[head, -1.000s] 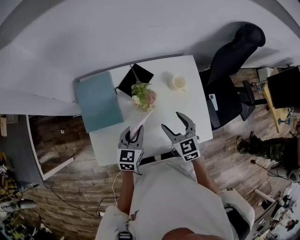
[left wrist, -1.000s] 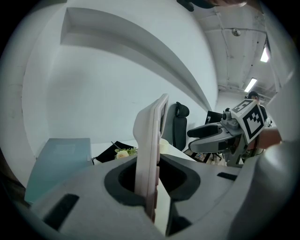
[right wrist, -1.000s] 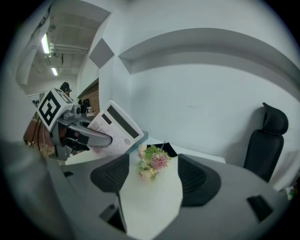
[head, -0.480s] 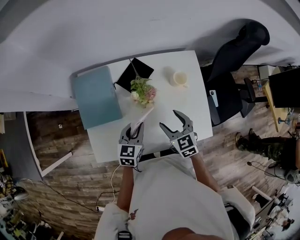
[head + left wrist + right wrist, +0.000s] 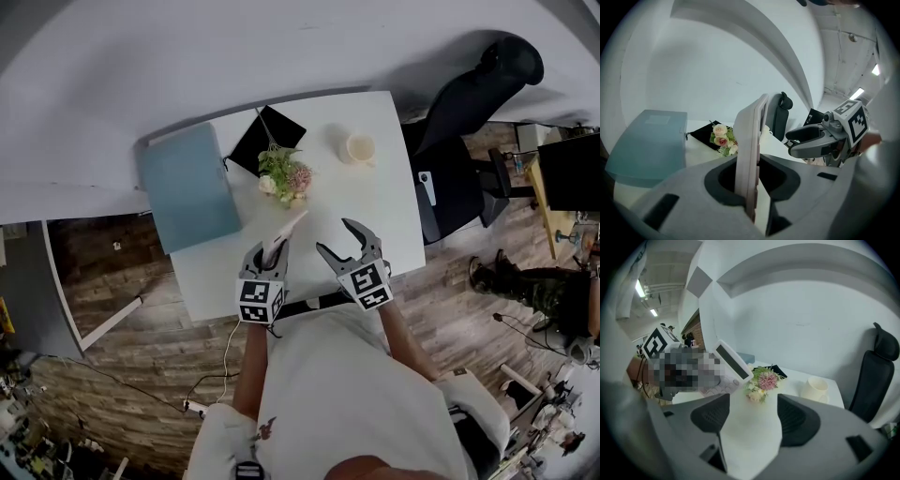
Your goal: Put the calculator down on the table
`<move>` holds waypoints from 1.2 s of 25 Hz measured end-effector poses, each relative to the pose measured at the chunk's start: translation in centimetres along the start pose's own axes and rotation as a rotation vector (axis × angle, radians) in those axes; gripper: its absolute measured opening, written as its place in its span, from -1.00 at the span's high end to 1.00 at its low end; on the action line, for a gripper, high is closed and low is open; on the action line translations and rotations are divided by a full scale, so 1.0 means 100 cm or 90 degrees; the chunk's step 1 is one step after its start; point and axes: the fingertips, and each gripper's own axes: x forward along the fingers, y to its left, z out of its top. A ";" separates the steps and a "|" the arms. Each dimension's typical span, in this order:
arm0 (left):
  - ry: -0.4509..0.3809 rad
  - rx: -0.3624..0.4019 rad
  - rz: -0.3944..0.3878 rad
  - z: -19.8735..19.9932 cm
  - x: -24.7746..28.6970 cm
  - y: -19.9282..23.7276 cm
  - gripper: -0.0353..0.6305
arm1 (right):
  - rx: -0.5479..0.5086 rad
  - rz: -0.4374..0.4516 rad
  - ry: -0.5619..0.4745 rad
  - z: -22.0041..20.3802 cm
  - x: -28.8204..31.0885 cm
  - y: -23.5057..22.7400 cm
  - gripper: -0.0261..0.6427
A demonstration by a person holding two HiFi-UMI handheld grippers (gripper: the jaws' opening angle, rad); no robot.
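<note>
At the left of the head view, a teal box (image 5: 187, 187) lies on the white table (image 5: 384, 220), covering the table's upper-left corner. Just right of it, at the table's far edge, lies a black pouch (image 5: 272, 139), and a small bunch of flowers (image 5: 286, 178) sits in front of the pouch, partly overlapping it.

Below the flowers, near the table's bottom edge, the left gripper (image 5: 273, 253) is clamped on the calculator (image 5: 285, 234). In the left gripper view the jaws pinch its lower end, and the pale slab stands edge-on and nearly upright between them. In the right gripper view it is tilted, keys and dark display showing, with the display end raised clear of the tabletop and pointing toward the flowers. It is not lying on the table.

Just to the right, the right gripper (image 5: 347, 240) hovers over the table's near edge. Its jaws are spread wide and only bare tabletop shows between them.

Further right and higher in the frame, a cream cup (image 5: 360, 148) stands near the table's upper-right corner, well apart from both grippers. A black office chair (image 5: 469, 103) stands beside the table's right edge on the wooden floor (image 5: 131, 375).
</note>
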 end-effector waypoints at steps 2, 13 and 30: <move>0.005 -0.016 -0.003 -0.006 0.003 0.001 0.65 | 0.005 0.007 0.008 -0.005 0.004 0.003 -0.03; 0.037 -0.082 -0.017 -0.036 0.016 0.002 0.65 | 0.015 0.035 0.047 -0.032 0.020 0.015 -0.03; 0.072 -0.158 -0.033 -0.068 0.034 0.004 0.65 | 0.031 0.044 0.093 -0.067 0.032 0.017 -0.02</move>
